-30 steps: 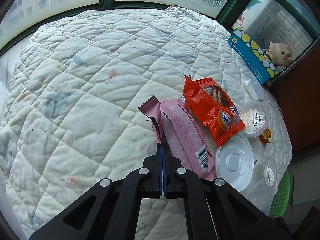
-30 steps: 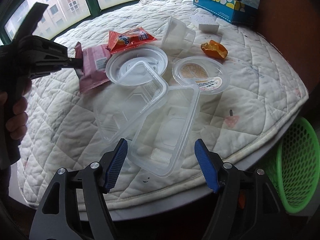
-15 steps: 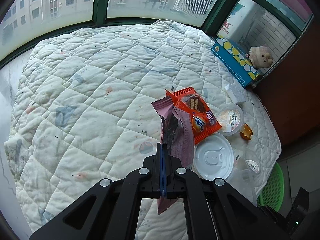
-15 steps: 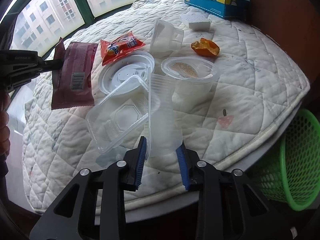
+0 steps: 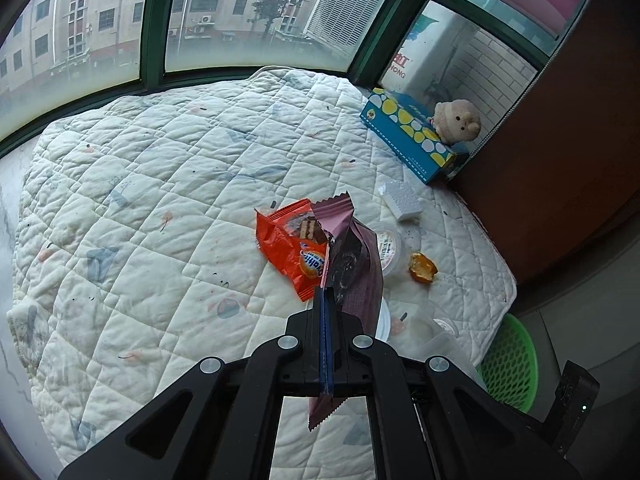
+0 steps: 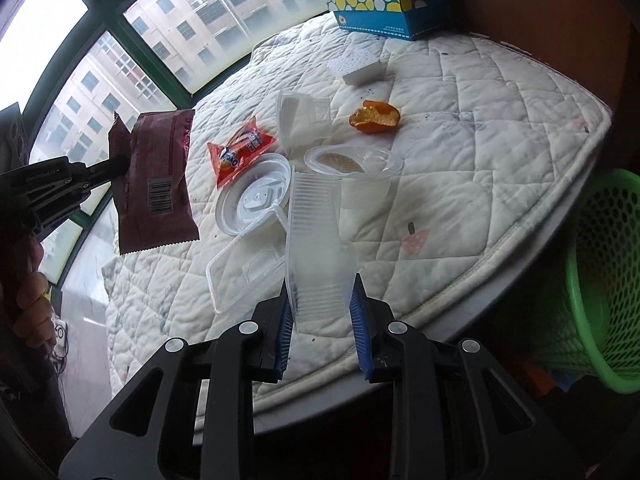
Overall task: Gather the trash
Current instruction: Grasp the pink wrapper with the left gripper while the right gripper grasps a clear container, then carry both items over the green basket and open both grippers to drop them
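My left gripper (image 5: 326,300) is shut on a pink snack wrapper (image 5: 352,268) and holds it in the air above the quilt; the wrapper also shows in the right wrist view (image 6: 158,176). My right gripper (image 6: 322,308) is shut on a clear plastic clamshell container (image 6: 316,240), lifted on edge with its other half (image 6: 248,264) hanging open. On the quilt lie an orange snack wrapper (image 6: 240,152), a white round lid (image 6: 256,196), a clear cup (image 6: 304,120), a lidded dessert cup (image 6: 356,168) and an orange peel (image 6: 374,118).
A green mesh basket (image 6: 600,272) stands on the floor off the bed's right edge; it also shows in the left wrist view (image 5: 508,364). A blue tissue box (image 6: 388,10) with a plush toy (image 5: 456,120) and a white foam block (image 6: 356,68) sit at the far side.
My left gripper has lifted the pink wrapper off the quilt. My right gripper has closed on the clear container and raised it on edge.
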